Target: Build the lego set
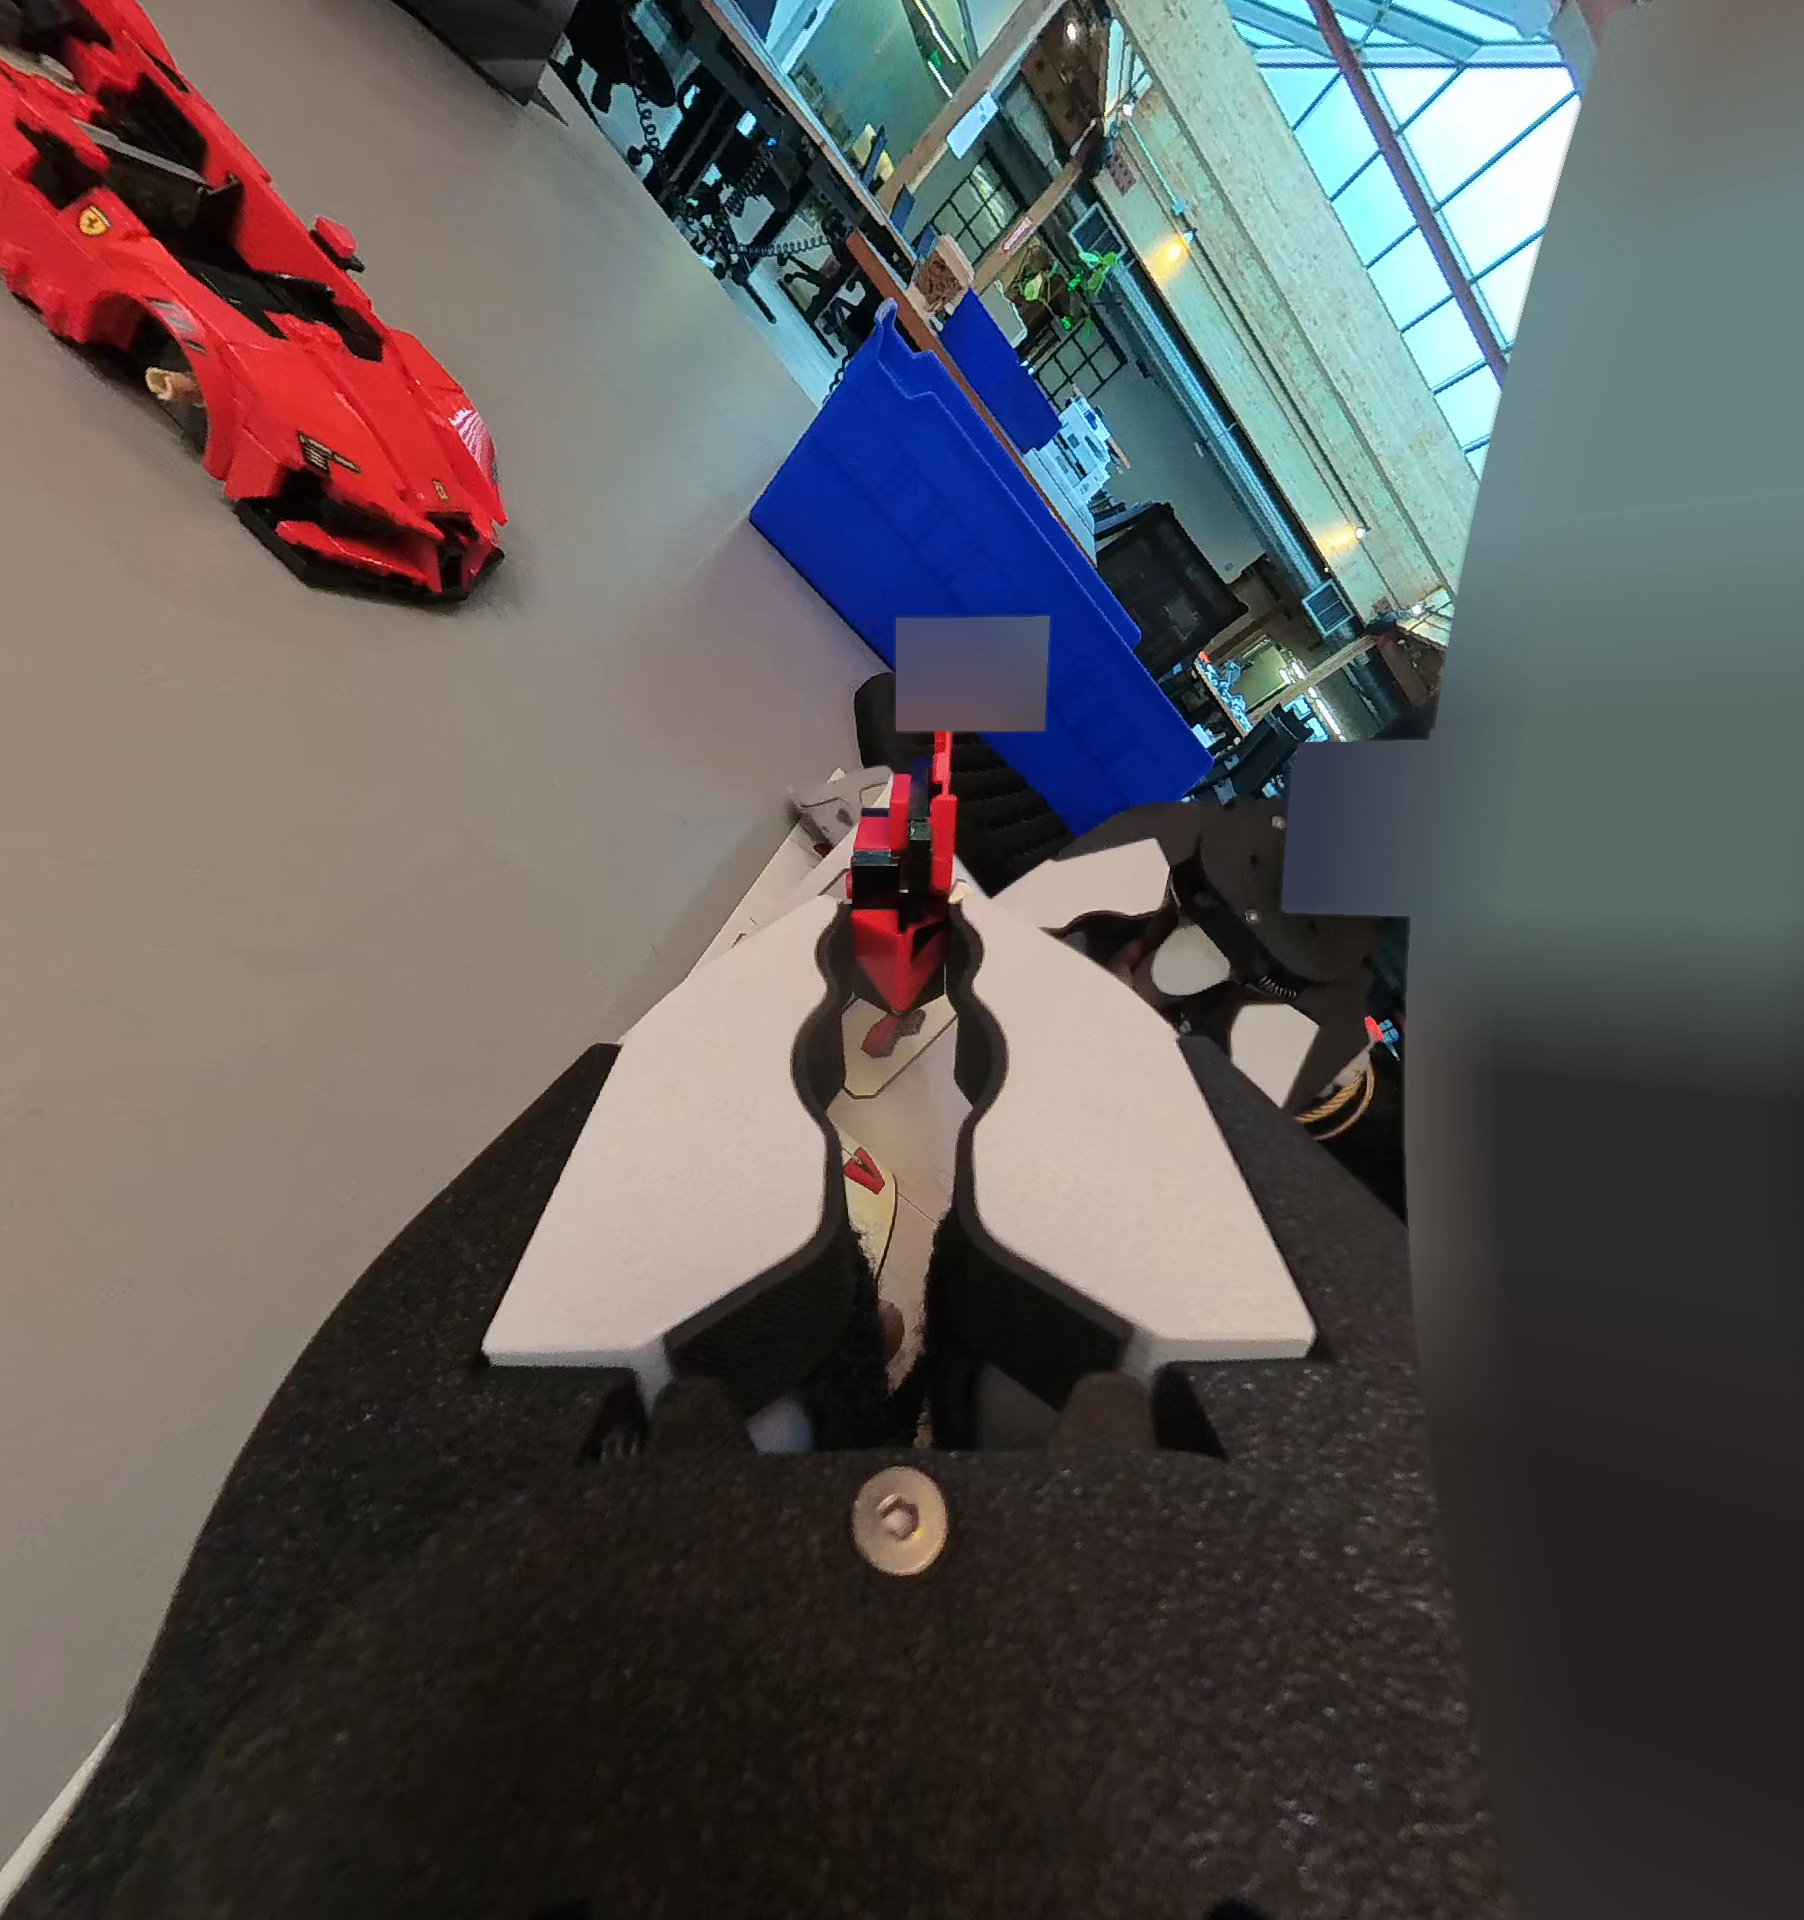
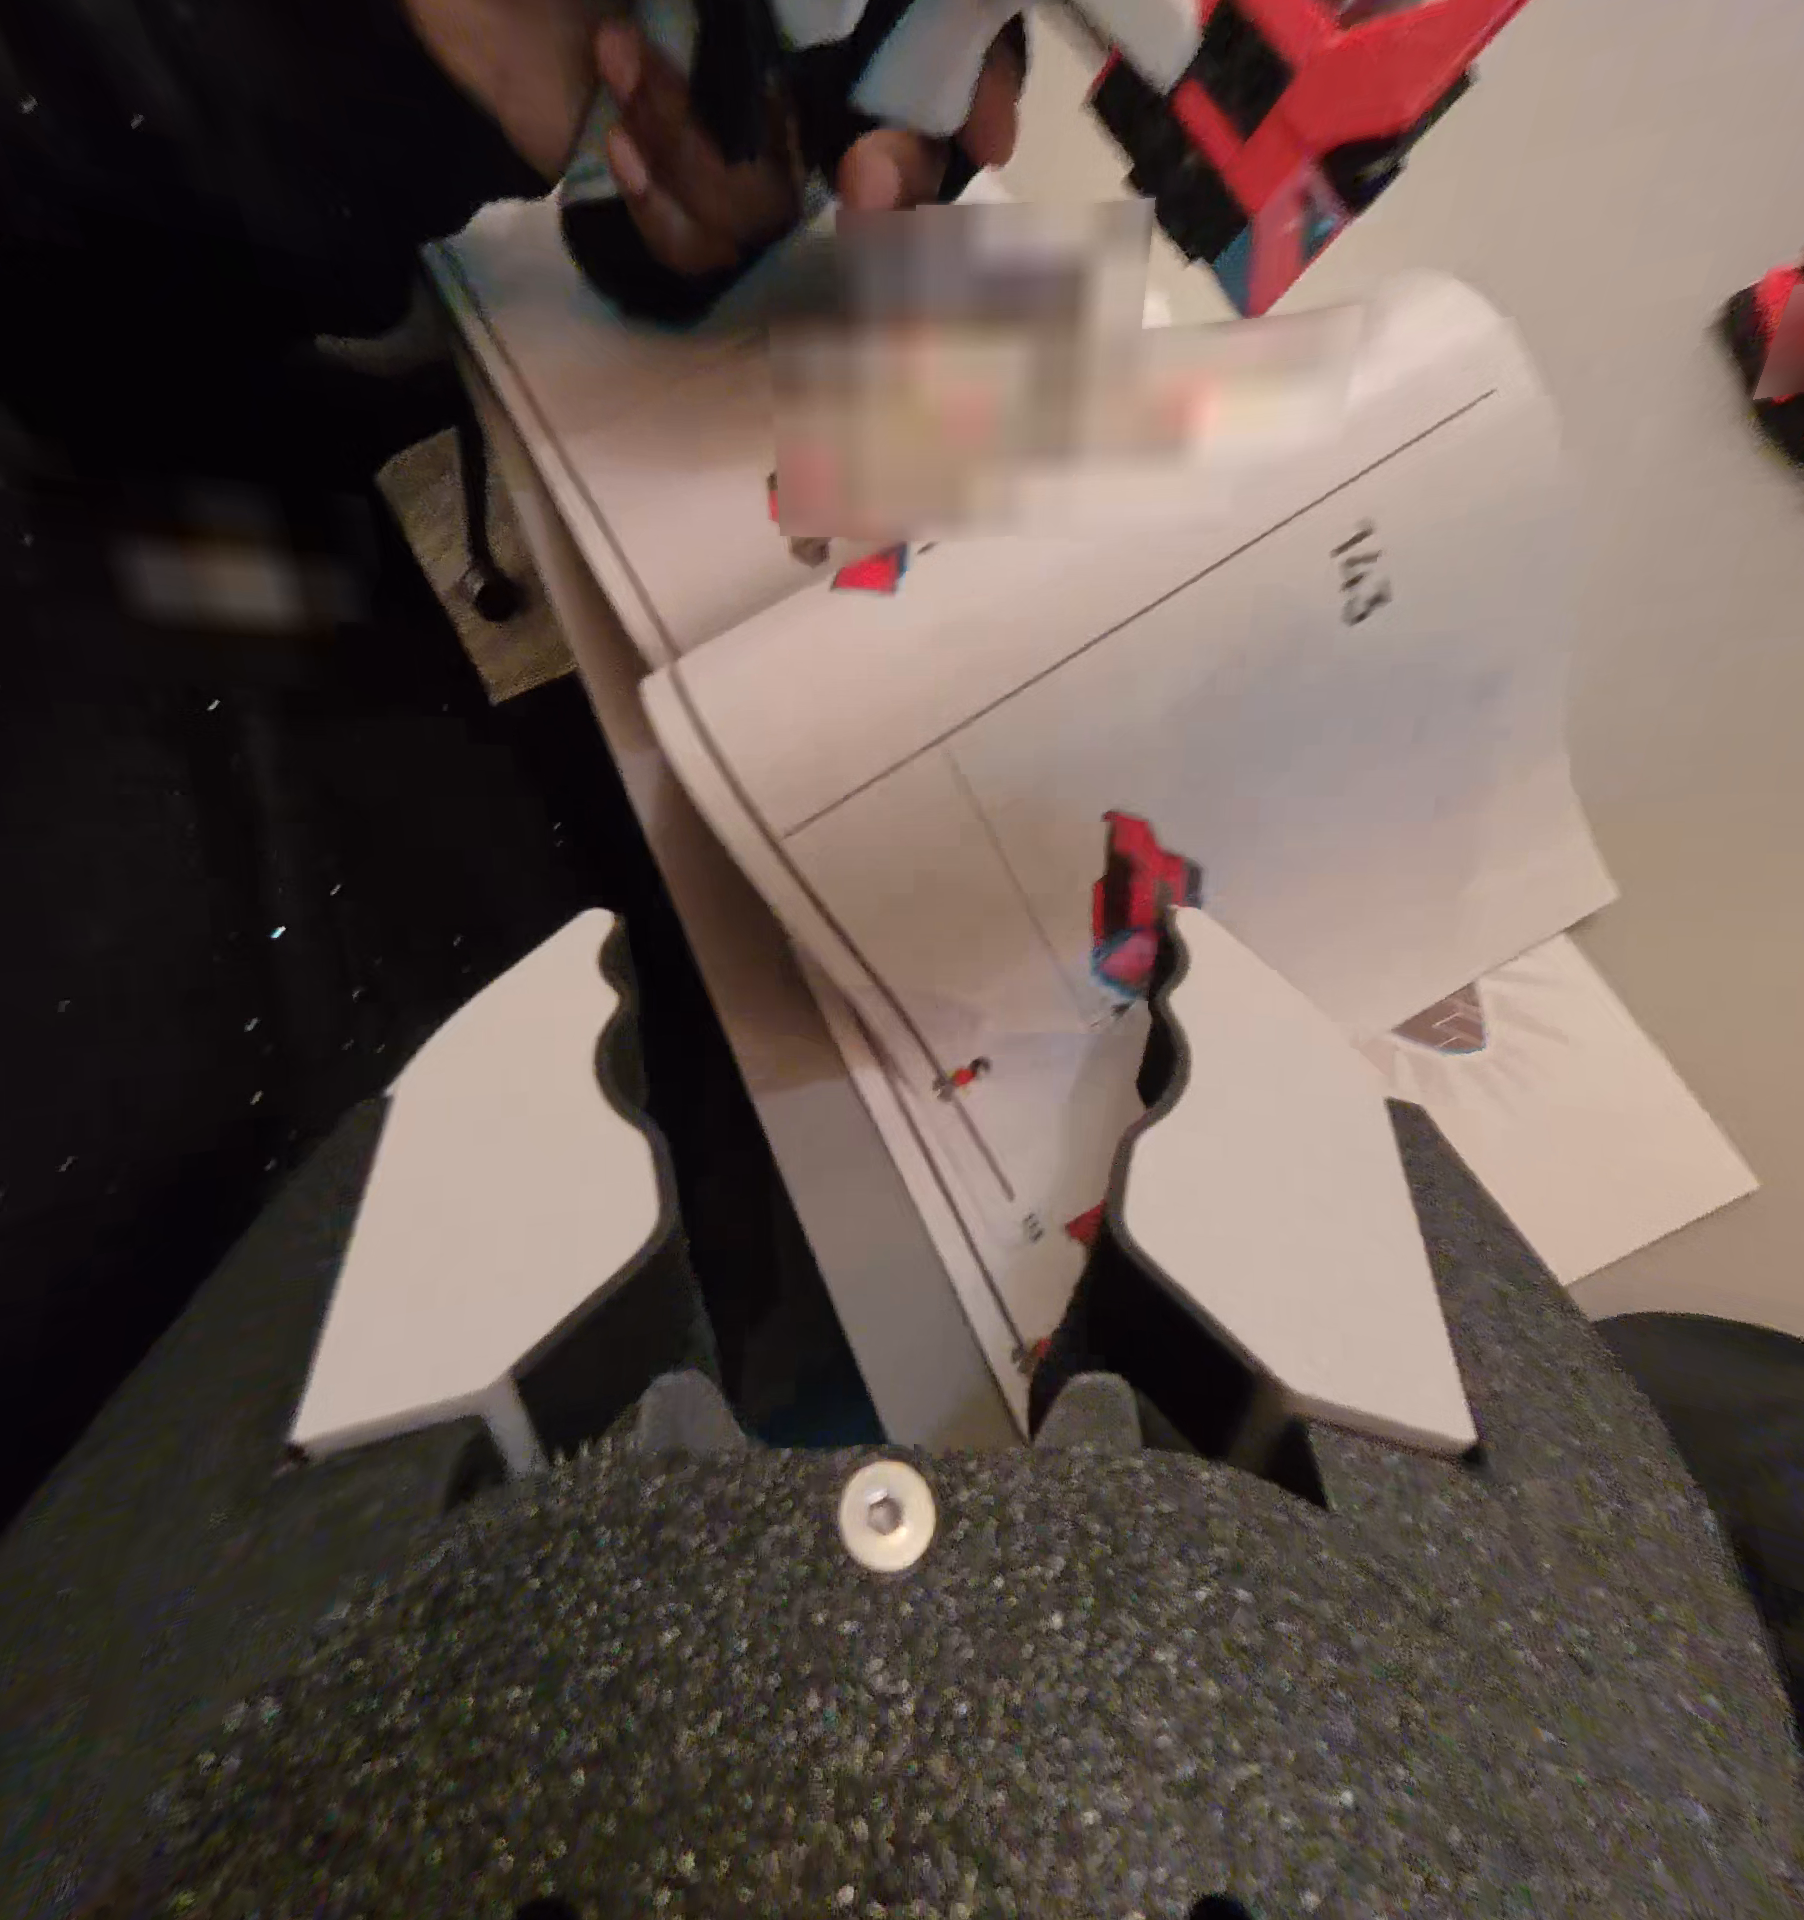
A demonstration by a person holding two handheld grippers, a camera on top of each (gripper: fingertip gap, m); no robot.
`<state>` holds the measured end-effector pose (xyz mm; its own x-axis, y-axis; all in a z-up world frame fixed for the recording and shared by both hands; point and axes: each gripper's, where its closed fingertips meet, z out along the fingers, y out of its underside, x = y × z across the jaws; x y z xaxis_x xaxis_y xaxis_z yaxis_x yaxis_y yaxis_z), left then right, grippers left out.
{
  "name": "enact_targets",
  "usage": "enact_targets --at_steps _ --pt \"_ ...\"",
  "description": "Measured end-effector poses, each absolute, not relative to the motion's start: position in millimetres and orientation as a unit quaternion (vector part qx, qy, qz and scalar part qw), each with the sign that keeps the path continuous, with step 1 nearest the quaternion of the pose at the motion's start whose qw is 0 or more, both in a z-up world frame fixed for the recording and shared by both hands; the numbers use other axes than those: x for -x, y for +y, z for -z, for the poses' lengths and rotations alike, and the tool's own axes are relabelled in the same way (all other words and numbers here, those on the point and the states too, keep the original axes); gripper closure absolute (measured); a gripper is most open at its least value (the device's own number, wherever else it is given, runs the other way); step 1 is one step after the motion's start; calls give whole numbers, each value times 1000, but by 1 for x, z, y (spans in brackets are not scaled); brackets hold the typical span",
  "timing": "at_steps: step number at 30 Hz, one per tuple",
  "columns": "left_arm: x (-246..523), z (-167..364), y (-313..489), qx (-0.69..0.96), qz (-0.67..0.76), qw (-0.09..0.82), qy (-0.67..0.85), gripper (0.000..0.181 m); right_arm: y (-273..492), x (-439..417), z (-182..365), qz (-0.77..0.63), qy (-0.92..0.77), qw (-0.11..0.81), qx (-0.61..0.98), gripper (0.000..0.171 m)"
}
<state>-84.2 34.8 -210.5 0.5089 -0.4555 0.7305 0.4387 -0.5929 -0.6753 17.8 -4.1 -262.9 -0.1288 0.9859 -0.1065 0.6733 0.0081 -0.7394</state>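
small red+black lego sub-assembly (image 1: 903, 883) is clamped between the tips of the left gripper (image 1: 900, 920), held up off the table w/ its thin red part pointing away from the camera. right wrist view shows the same piece (image 2: 1282, 125) top right, blurred, above the open instruction booklet (image 2: 1241, 727). right gripper (image 2: 893, 920) has fingers wide apart, nothing between them, hovering over the booklet's lower edge near the table edge. a hand (image 2: 690, 177) on the left gripper's handle shows at top of that view. big red lego car (image 1: 223, 312) sits on the grey table (image 1: 410, 831), well apart to the left. blue bin (image 1: 960, 582) stands beyond the gripper tips.
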Motion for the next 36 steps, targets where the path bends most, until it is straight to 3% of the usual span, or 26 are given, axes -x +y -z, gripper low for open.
enact_targets --at_steps 5,10,14,19,24,26,30,36 --pt "84 209 34 739 497 454 7 165 29 5 246 -294 -635 326 636 91" --pt "92 197 34 708 508 491 -3 165 69 23 220 -224 -550 460 660 77" --pt "122 169 29 638 518 568 -49 165 46 54 228 -300 -527 408 683 73" --pt "172 130 -2 624 443 641 -62 165 -23 97 233 -407 -605 297 617 100" --pt "203 108 -34 668 328 667 -40 165 -73 102 250 -418 -696 153 564 106" --pt "206 112 -43 693 289 660 -29 165 -66 94 233 -433 -701 172 540 119" --pt "202 125 -57 719 269 641 -20 165 -11 64 220 -364 -728 269 516 171" --pt "187 150 -55 729 312 610 -24 164 -7 67 252 -317 -809 276 411 171"
